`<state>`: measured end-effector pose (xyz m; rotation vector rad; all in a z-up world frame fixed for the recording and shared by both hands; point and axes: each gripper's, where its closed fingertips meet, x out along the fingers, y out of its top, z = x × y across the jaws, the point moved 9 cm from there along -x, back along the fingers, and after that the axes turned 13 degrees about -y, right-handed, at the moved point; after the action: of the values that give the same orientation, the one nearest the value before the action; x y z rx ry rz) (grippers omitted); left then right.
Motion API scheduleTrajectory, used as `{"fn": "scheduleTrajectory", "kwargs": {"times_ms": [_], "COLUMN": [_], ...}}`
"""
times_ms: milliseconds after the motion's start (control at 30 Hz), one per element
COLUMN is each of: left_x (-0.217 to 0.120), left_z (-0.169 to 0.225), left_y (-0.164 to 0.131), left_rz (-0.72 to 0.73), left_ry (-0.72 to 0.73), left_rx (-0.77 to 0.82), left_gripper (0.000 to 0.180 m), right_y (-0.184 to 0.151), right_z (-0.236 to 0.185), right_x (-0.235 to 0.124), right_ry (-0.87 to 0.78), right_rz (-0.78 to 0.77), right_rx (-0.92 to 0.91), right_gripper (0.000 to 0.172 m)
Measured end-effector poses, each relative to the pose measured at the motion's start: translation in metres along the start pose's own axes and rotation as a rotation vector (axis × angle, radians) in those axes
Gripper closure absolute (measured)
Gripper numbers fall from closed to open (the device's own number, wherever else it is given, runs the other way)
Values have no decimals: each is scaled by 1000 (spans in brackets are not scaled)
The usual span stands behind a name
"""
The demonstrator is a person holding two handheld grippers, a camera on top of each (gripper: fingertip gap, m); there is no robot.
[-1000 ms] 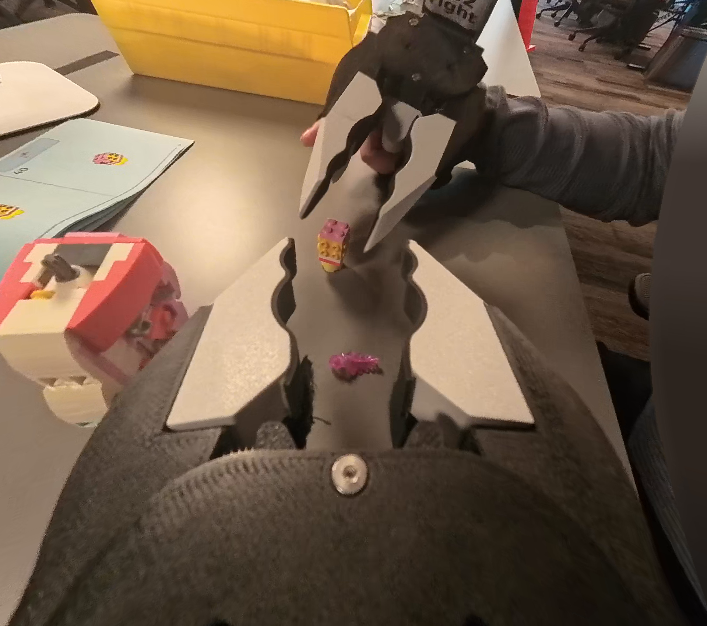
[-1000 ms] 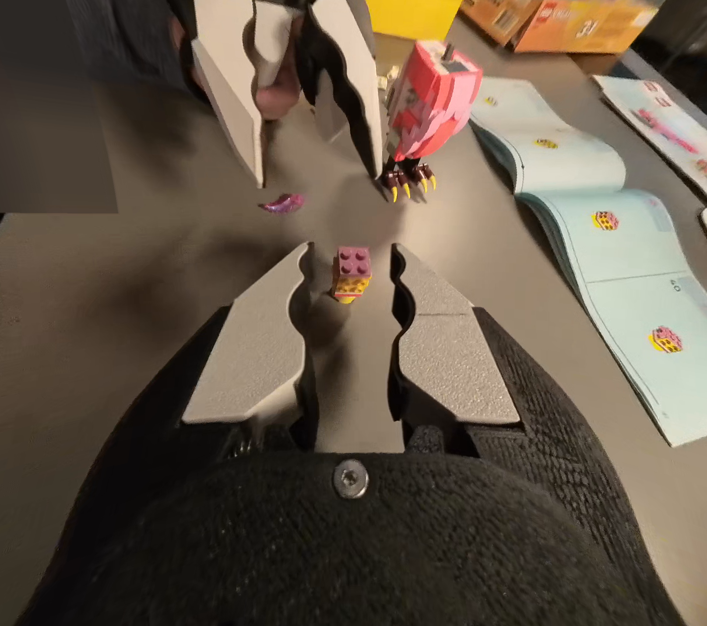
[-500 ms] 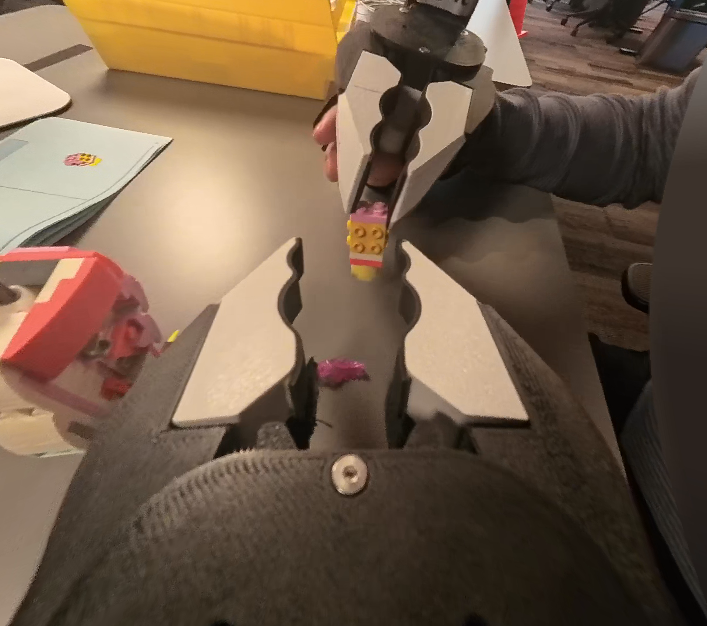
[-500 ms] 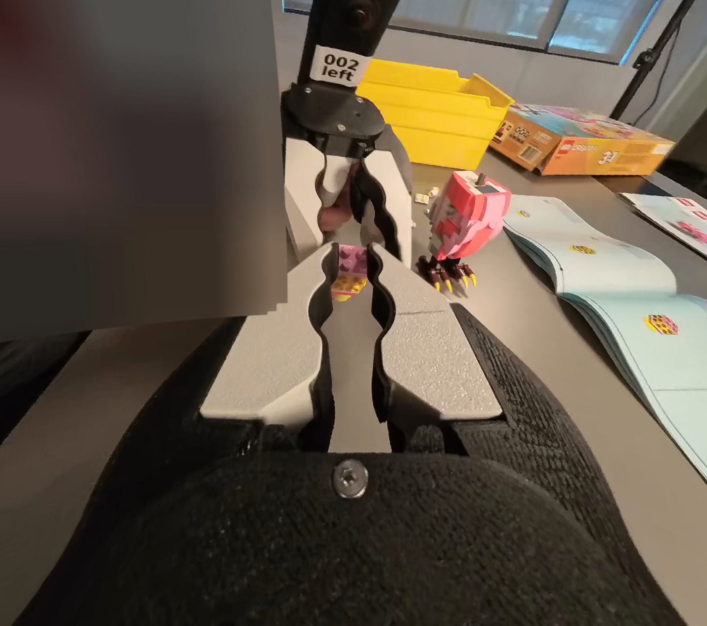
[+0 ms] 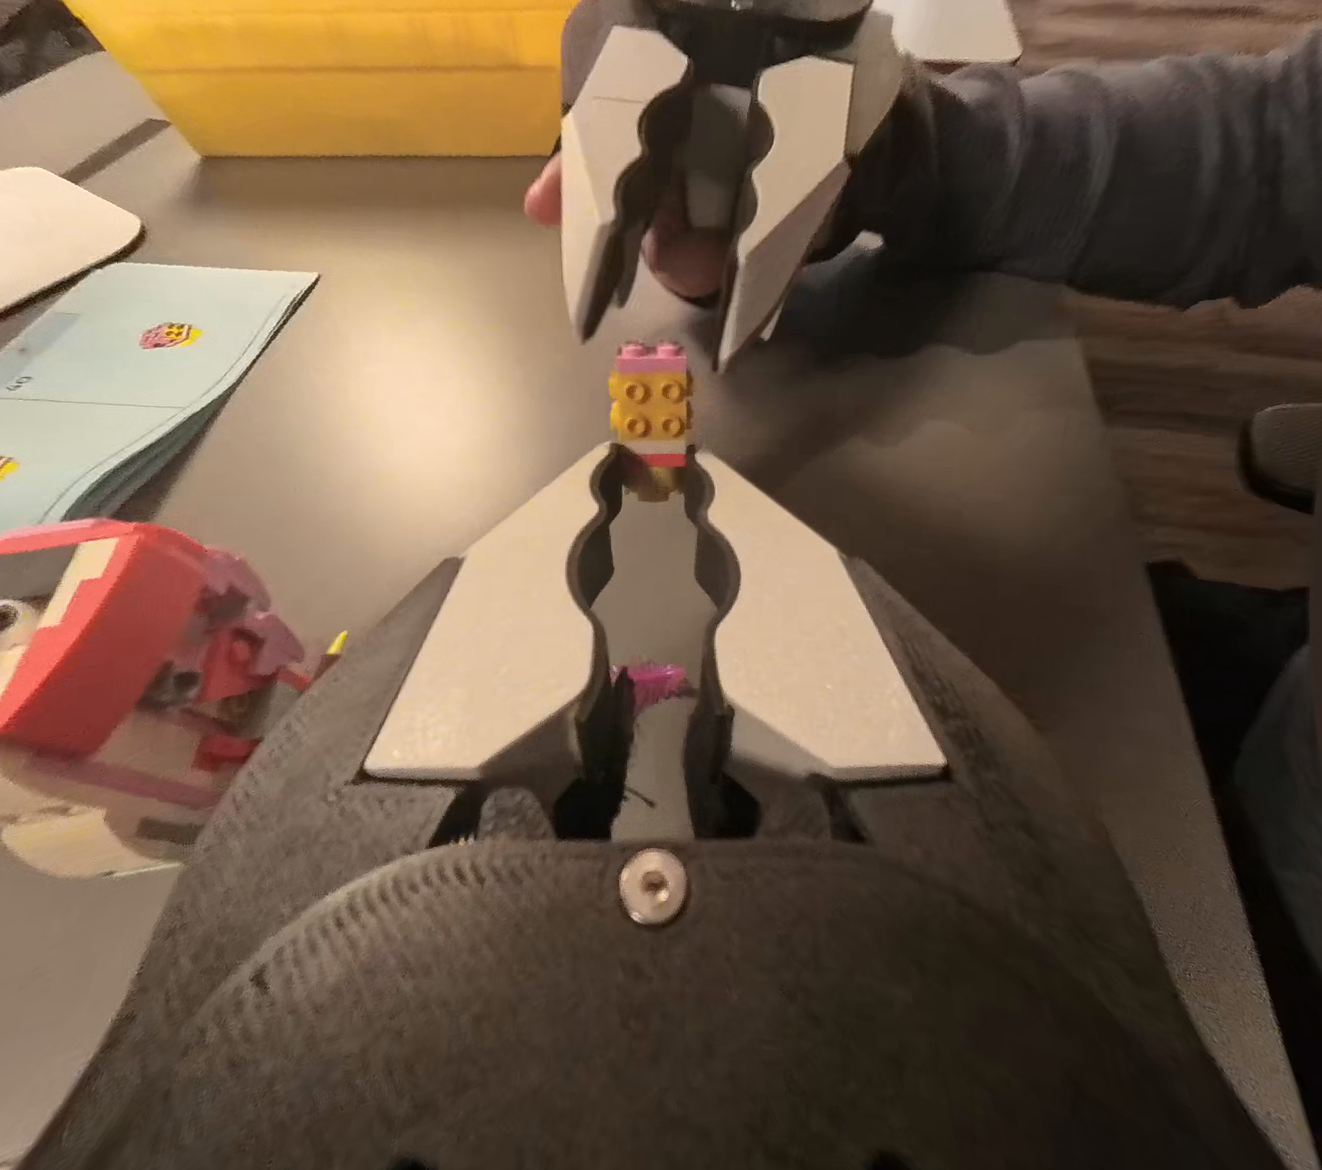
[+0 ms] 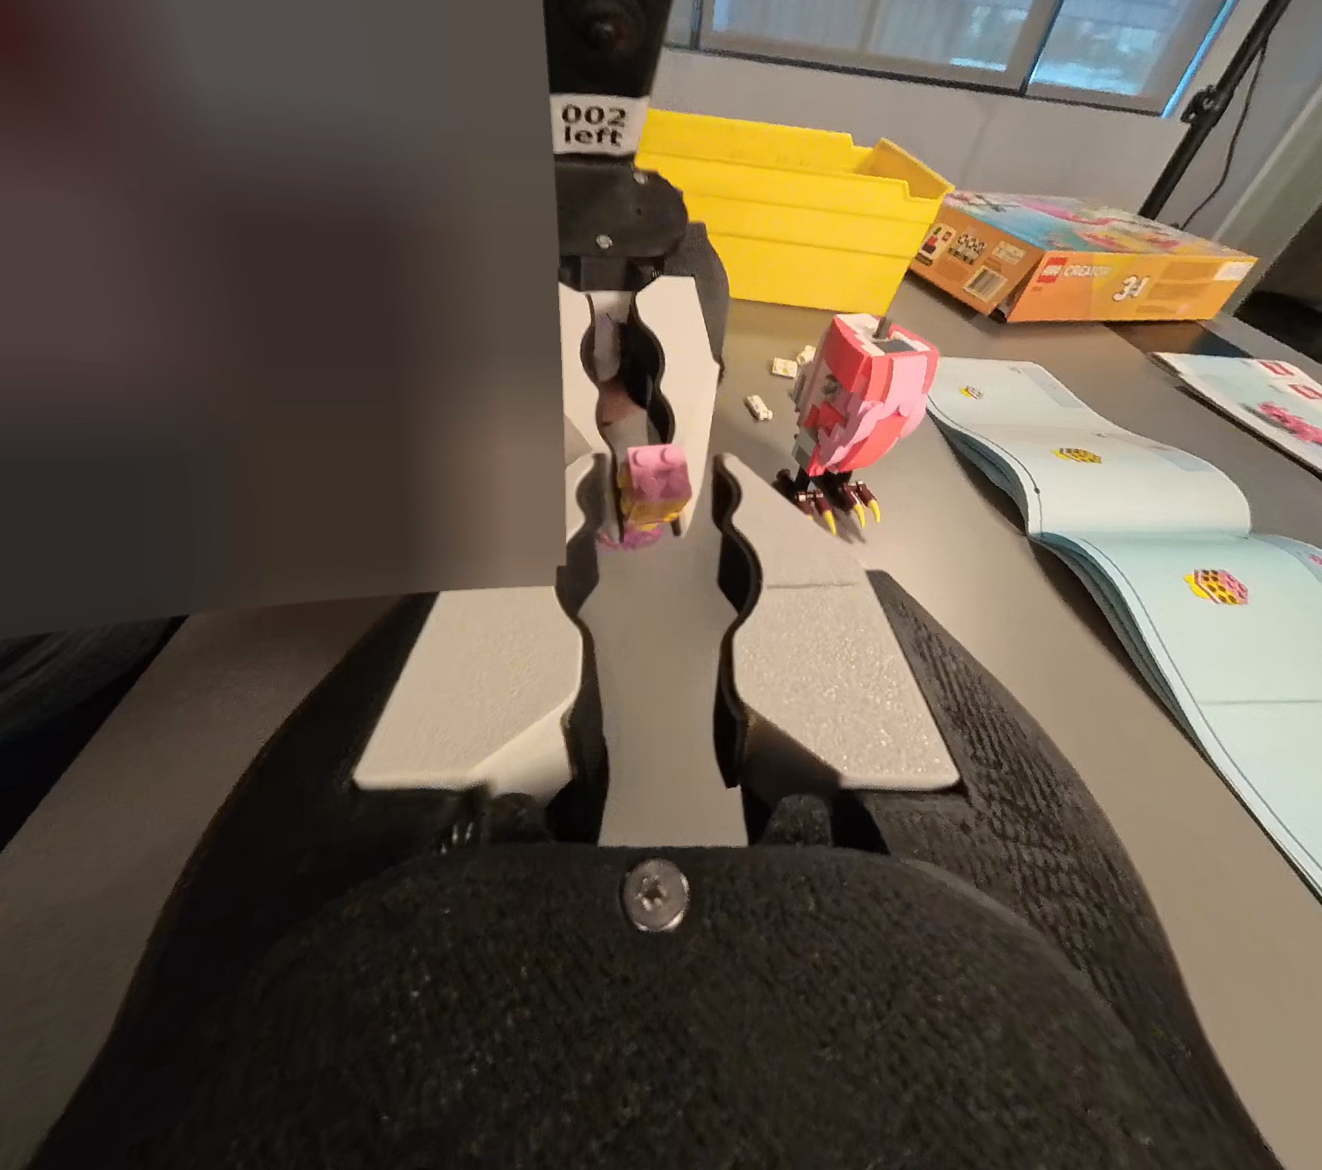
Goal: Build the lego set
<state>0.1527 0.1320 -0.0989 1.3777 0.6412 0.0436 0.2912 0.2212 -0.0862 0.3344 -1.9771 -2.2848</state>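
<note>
A small brick stack [image 5: 651, 413], pink on top, then yellow, white and red, is held off the dark table [image 5: 400, 420]. My left gripper [image 5: 651, 464] is shut on the stack's lower end. My right gripper [image 5: 652, 348] hangs just beyond the stack's pink top with its jaws apart, touching nothing. In the right wrist view the stack [image 6: 654, 481] sits between the left gripper's white fingers [image 6: 697, 391]. My right gripper [image 6: 654, 470] is open around it, and its pads stand clear of the bricks. A small purple piece [image 5: 654, 685] lies on the table under my left gripper.
A pink and red brick bird [image 6: 865, 406] stands to the right of the grippers, with small white pieces [image 6: 758, 406] beside it. A yellow bin [image 5: 343, 27] holding paper, an orange box [image 6: 1073, 270], open light-blue booklets [image 6: 1144, 527] and a white pad [image 5: 50, 227] lie around. The tips of both grippers are at nearly the same place. The small purple piece [image 5: 654, 685] lies around 7 cm away from my left fingertips.
The right gripper closed on the stack on the table and lifted it. The left gripper then closed on its lower end. The right gripper opened and let go.
</note>
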Motion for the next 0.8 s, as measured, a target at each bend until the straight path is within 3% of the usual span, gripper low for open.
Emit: {"fn": "scheduleTrajectory", "kwargs": {"times_ms": [333,800], "left_x": [15,9], "left_z": [8,4], "left_y": [-8,-6], "left_rz": [-184,-108], "left_ry": [15,-17], "left_rx": [113,49], "left_gripper": [165,165], "right_y": [-10,-19], "right_z": [-10,-5], "right_x": [3,2], "right_ry": [34,37], "right_rz": [-157,-292], "right_rx": [-122,-110], "right_gripper": [144,153]}}
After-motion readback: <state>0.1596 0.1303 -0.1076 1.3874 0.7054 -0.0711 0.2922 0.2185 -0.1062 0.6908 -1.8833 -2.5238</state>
